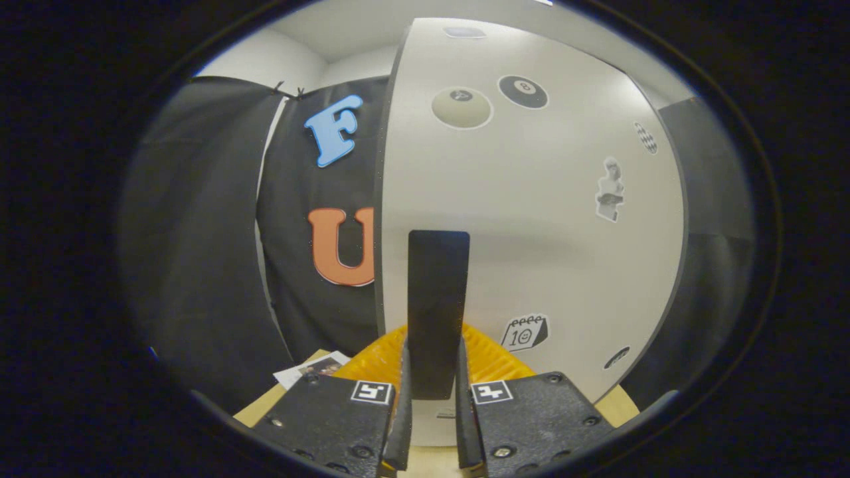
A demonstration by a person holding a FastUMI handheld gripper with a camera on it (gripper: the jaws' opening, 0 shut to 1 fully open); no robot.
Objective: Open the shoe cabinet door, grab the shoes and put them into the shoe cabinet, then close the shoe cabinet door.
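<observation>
A white shoe cabinet door (531, 219) with several stickers stands close in front of me. Its black upright handle (438, 292) runs down between my fingers, and my gripper (433, 385) is shut on the lower end of that handle, a finger pressing each side. The door's left edge (384, 199) shows as a dark line beside the black cloth wall.
A yellow ridged thing (378, 362) lies just beyond the fingers at the foot of the door. A printed paper (312, 368) rests on the tan surface (255, 408) to the left. Black cloth walls hang on the left and the far right.
</observation>
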